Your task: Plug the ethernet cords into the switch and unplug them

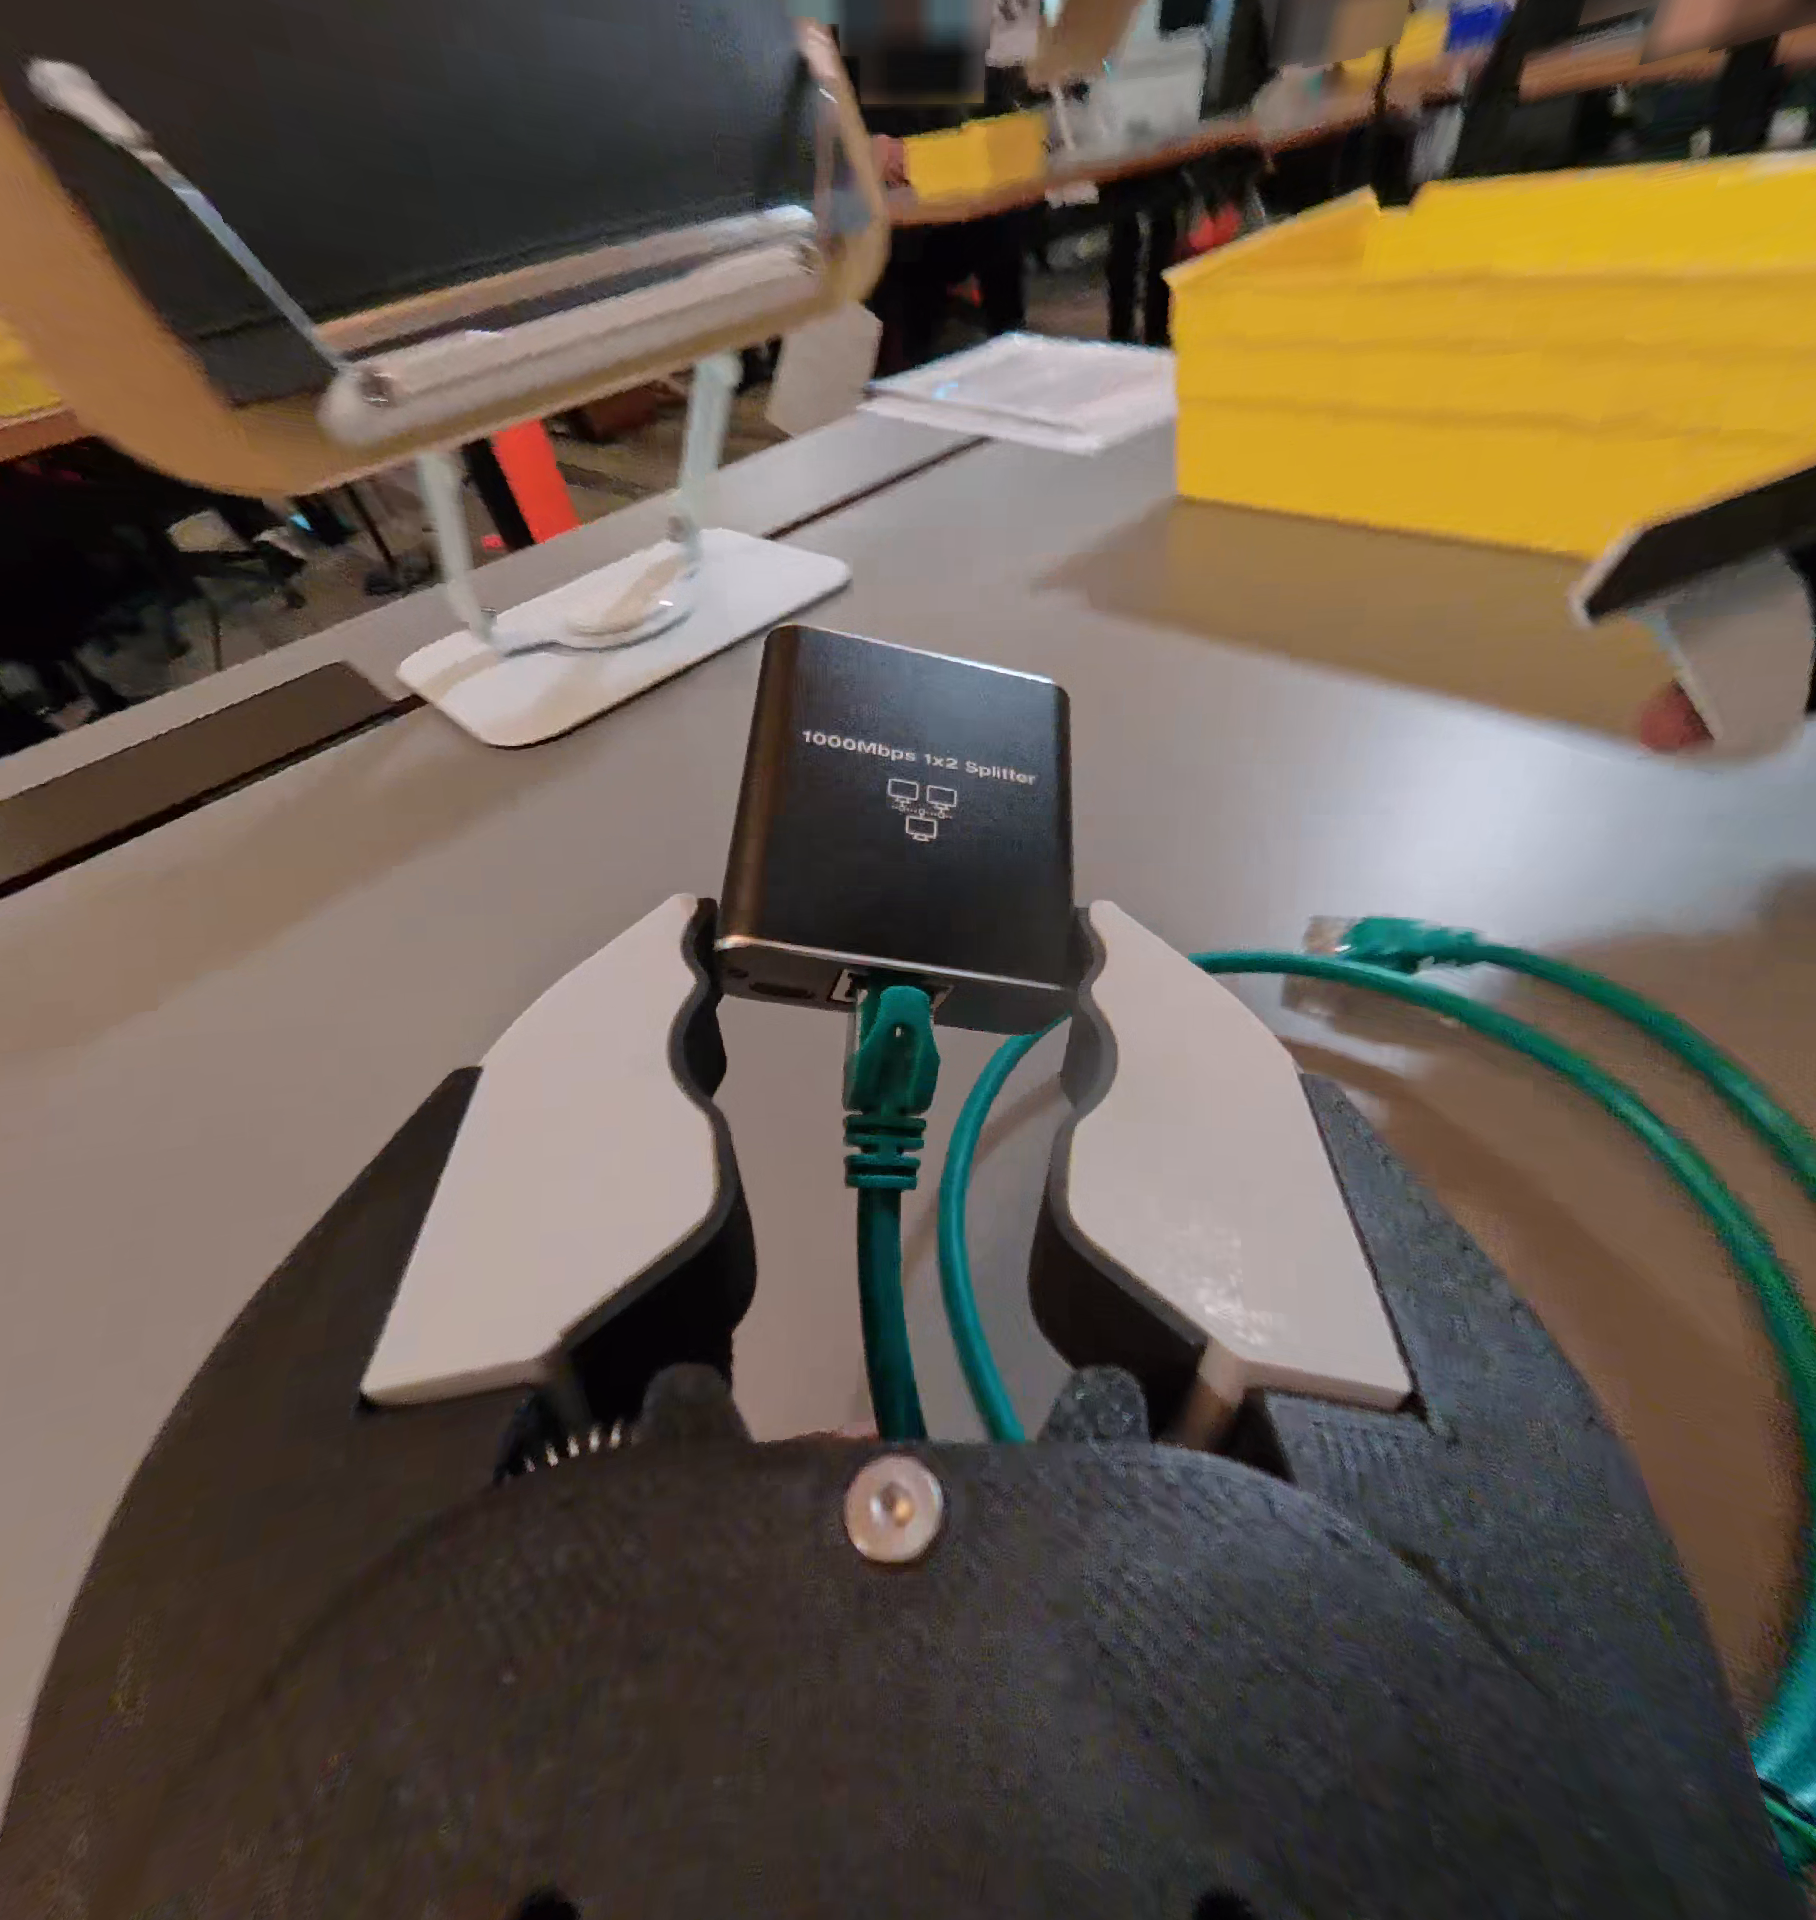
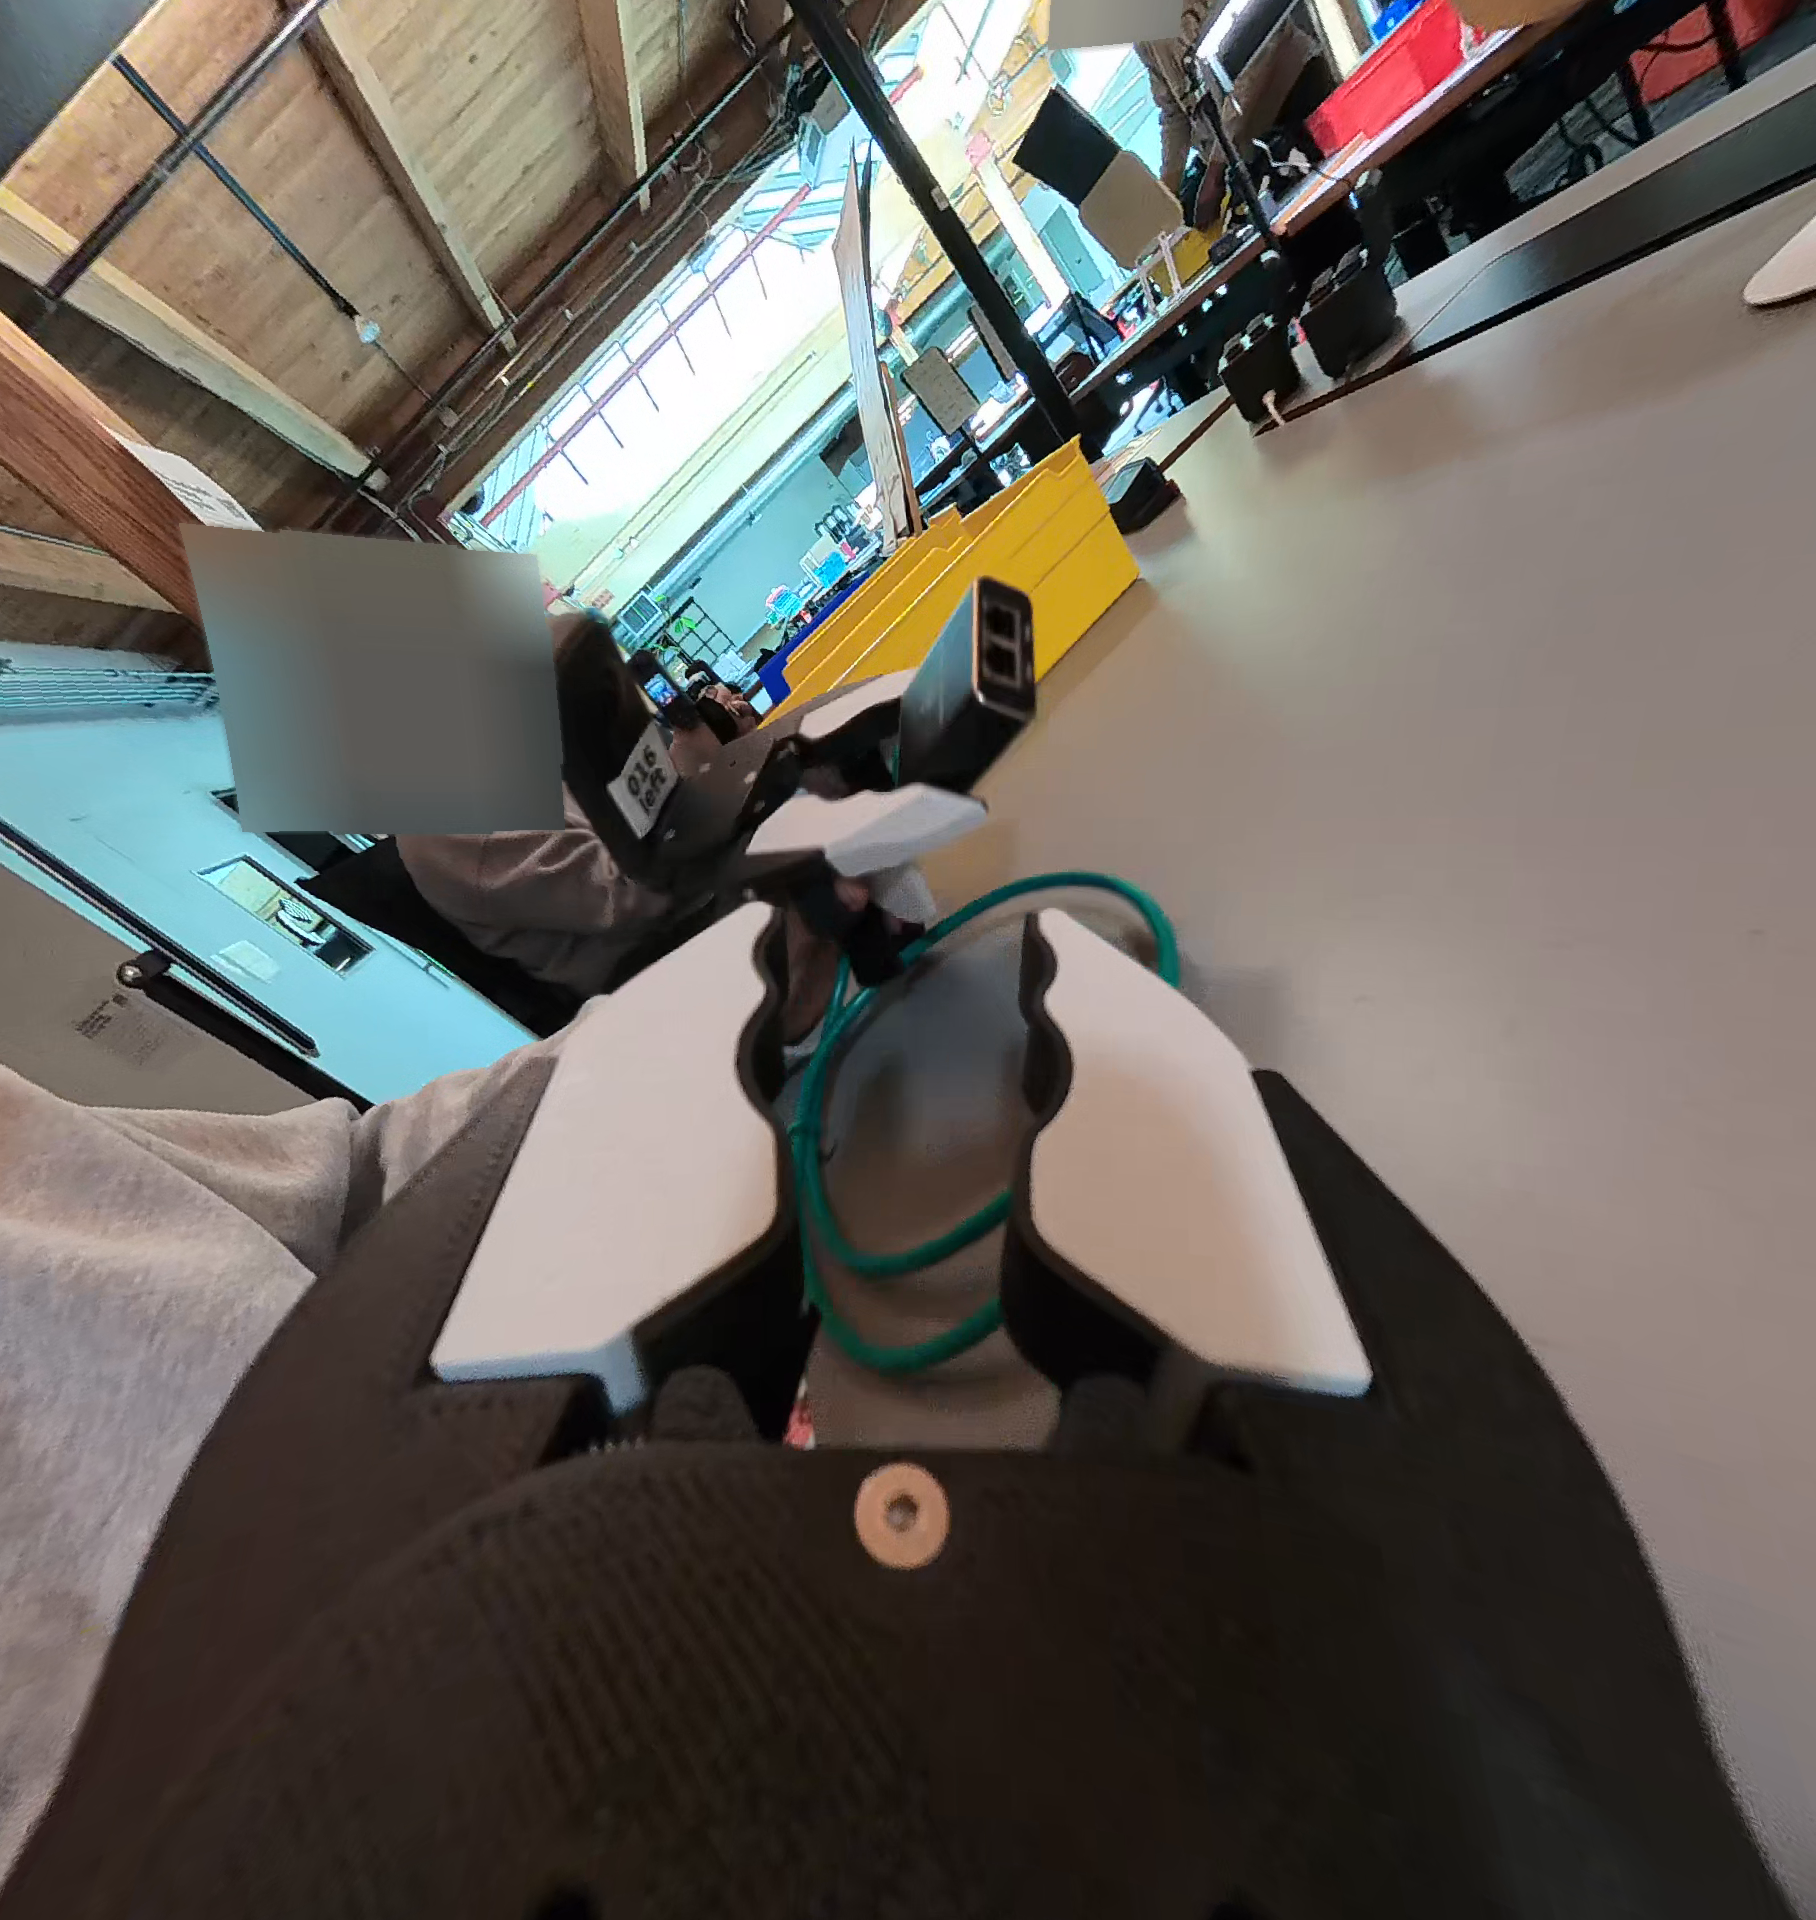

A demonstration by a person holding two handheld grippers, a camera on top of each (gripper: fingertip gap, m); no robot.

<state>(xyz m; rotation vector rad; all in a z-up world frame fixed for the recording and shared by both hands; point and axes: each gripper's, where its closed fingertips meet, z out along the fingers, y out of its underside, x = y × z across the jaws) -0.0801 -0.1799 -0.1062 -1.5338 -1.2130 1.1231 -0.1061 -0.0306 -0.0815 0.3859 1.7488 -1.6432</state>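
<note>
My left gripper [image 1: 893, 925] is shut on the near end of a black switch [image 1: 899, 810] and holds it at a tilt above the grey table [image 1: 208, 1091]. A green ethernet cord [image 1: 888, 1081] is plugged into its near port and runs back between the fingers. A second green plug [image 1: 1387, 940] lies loose on the table to the right. In the right wrist view, the switch [image 2: 961, 707] shows two empty ports on its far end, held by the left gripper [image 2: 883, 774]. My right gripper [image 2: 904, 951] is open, with cord loops [image 2: 883, 1262] lying between its fingers.
A yellow bin [image 1: 1506, 343] stands at the back right, with papers [image 1: 1029, 390] beside it. A white stand base [image 1: 623, 634] carrying a tilted dark screen sits behind the switch. A person's grey sleeve [image 2: 104, 1299] is at the left of the right wrist view.
</note>
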